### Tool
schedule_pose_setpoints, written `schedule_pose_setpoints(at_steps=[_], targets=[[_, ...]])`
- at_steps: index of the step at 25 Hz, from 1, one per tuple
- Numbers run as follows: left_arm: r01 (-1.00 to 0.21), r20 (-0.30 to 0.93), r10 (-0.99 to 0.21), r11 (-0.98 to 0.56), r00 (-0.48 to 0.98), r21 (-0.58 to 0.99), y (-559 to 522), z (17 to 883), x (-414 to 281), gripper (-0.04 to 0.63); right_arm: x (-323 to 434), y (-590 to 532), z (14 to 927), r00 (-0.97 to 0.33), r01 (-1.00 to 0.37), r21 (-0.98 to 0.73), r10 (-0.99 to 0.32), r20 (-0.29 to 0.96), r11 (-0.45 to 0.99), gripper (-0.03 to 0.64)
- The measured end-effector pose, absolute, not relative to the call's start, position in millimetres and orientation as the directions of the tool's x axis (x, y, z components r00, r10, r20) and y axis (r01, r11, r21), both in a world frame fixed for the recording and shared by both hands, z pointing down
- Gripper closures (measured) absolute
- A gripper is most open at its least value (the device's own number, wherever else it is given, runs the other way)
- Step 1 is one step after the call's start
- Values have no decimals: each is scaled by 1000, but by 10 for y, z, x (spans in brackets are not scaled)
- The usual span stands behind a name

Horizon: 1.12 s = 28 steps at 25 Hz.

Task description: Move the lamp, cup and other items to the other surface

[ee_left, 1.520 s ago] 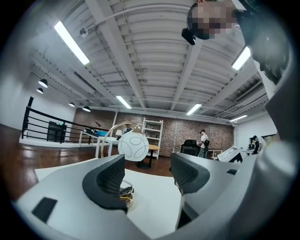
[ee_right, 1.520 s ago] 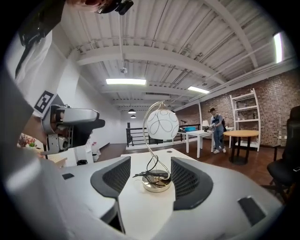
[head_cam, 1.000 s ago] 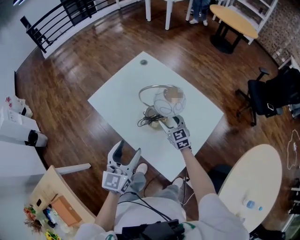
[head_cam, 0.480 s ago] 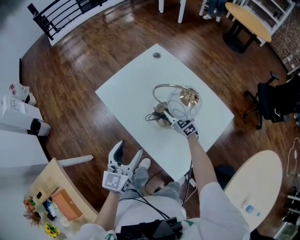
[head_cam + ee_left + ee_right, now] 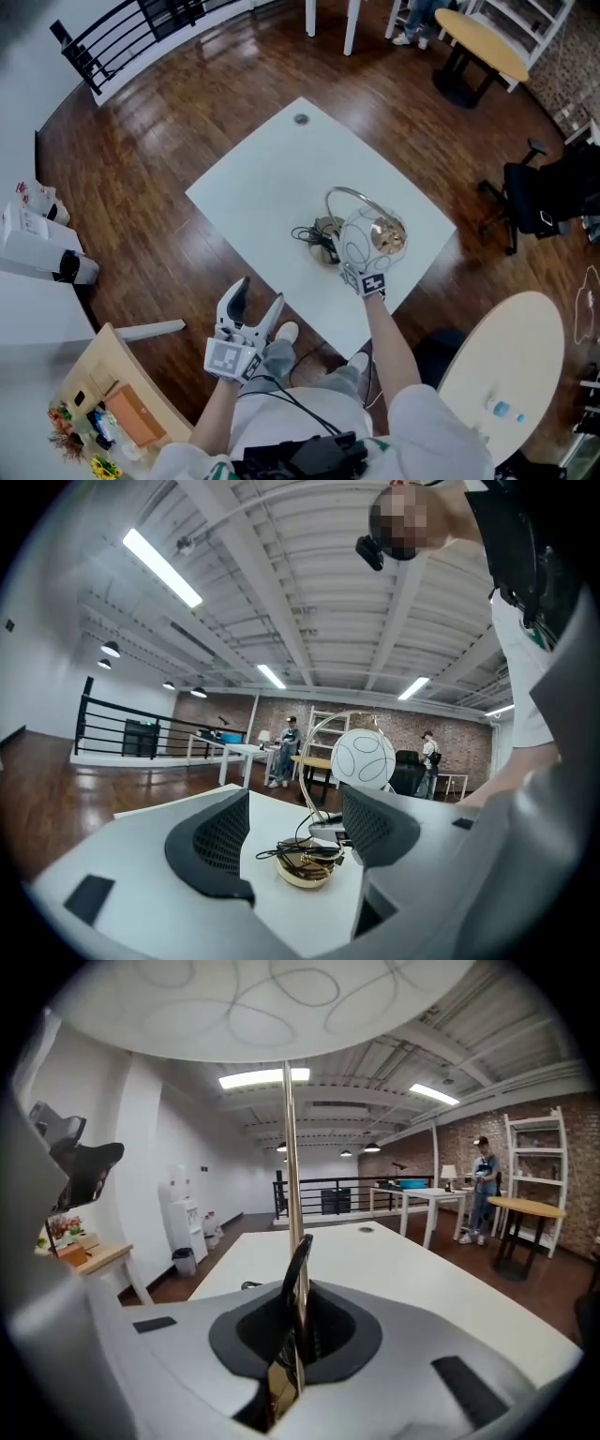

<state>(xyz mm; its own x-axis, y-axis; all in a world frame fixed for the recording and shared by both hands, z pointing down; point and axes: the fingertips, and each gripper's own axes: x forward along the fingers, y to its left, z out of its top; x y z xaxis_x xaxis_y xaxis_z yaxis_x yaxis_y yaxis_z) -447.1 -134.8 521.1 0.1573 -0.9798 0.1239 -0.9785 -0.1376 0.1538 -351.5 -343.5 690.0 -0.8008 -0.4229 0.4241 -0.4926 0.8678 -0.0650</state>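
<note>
**Right claw clamps lamp stem**

Right gripper [image 5: 359, 275] jaws have just been closing and now pinch the thin gold stem [image 5: 288, 1147] of the lamp [image 5: 371, 240]. Lamp base sits on the white table [image 5: 272, 187] near its edge, cord [image 5: 309, 234] bundled at it. Left gripper [image 5: 258, 296] jaws apart, empty, held off the table

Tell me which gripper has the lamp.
The right gripper: its jaws have just closed on the thin stem of the lamp. The left gripper stands open, holding nothing.
</note>
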Motion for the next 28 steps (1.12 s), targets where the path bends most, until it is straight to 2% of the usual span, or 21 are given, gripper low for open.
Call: schedule_pose_setpoints(at_steps=[6, 12, 22, 28], targets=[[-954, 74, -959, -259, 272, 150, -1337, 5168, -4114, 301, -2788, -2946, 6924, -714, -641, -120, -531, 457, 758, 585], [-892, 50, -900, -420, 433, 168, -1482, 5136, -3417, 301, -1827, -2486, 6843, -589, -761, -74, -638, 496, 645, 586], [-655, 5, -665, -734, 747, 180, -1611, 4968, -1698, 301, 181, -1674, 6562, -268, -960, -73, -812, 519, 270, 586], [-423, -11, -429, -893, 903, 154, -1422, 4925, -360, 301, 1641, -981, 6551, 14, -999, -29, -844, 536, -35, 586]])
